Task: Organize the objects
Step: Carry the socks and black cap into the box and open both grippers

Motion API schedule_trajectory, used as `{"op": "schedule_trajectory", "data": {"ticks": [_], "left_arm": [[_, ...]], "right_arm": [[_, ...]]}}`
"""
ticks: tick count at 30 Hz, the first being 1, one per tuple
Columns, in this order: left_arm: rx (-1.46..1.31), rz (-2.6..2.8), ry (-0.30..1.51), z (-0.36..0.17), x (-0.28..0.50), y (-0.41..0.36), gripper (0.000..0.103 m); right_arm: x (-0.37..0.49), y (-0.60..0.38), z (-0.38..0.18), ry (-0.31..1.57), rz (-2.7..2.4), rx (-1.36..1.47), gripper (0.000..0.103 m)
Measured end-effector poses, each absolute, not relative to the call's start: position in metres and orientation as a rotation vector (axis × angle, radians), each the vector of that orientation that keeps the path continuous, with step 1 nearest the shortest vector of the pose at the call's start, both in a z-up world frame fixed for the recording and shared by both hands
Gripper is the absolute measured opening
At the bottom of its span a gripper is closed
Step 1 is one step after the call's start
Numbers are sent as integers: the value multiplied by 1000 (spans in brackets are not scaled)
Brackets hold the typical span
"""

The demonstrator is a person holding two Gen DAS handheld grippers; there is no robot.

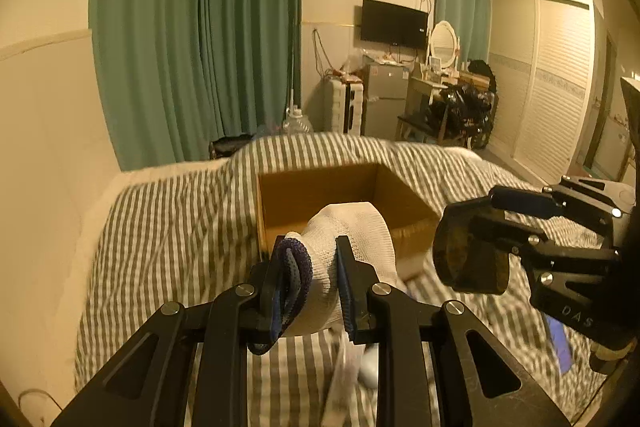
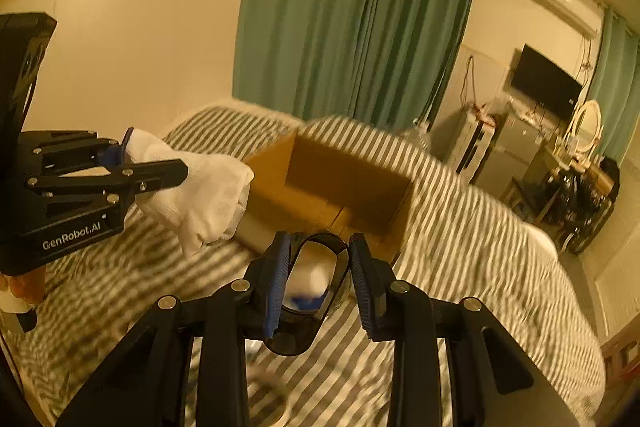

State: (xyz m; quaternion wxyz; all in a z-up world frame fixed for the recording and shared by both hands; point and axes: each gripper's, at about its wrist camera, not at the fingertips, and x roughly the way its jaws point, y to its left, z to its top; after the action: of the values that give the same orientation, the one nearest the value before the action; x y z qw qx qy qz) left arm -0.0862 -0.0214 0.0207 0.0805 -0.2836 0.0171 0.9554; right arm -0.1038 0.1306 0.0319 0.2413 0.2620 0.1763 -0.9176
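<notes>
Two claws carry items toward an open cardboard box (image 1: 340,203) resting on a striped bed (image 1: 168,227). The left claw (image 1: 310,283) is clenched on a white sock (image 1: 352,231) with a dark blue cuff, held in the air just short of the box's near wall; the right wrist view shows the sock's free end hanging beside the box's left corner. The right claw (image 2: 320,283) grips a dark translucent ring (image 2: 308,291), possibly a tape roll or cup seen end-on, squeezed to an oval between the blue pads (image 2: 276,291) and likewise held near the box's near edge. Step in hand, as judged: transport of both items to the box, with release not yet made. The next move calls for each claw to advance over the rim (image 2: 276,151) and above the opening before letting go, the sock needing enough height that its hanging end clears the wall. The box floor is partly hidden behind the sock and ring, so its contents cannot be told. Motion blur smears the bedding; small pale and blue items on the bed below the claws are unidentifiable.
</notes>
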Motion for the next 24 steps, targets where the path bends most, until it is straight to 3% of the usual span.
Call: {"op": "schedule_trajectory", "data": {"ticks": [5, 13, 24], "left_arm": [[-878, 2796, 15, 50, -136, -22, 23], [-942, 2797, 125, 54, -218, -19, 23], [-1067, 2648, 160, -12, -301, -16, 23]], "right_arm": [[-143, 123, 66, 496, -2528, 681, 30], [-224, 107, 89, 510, -2530, 721, 30], [-319, 84, 29, 500, -2437, 894, 29]]}}
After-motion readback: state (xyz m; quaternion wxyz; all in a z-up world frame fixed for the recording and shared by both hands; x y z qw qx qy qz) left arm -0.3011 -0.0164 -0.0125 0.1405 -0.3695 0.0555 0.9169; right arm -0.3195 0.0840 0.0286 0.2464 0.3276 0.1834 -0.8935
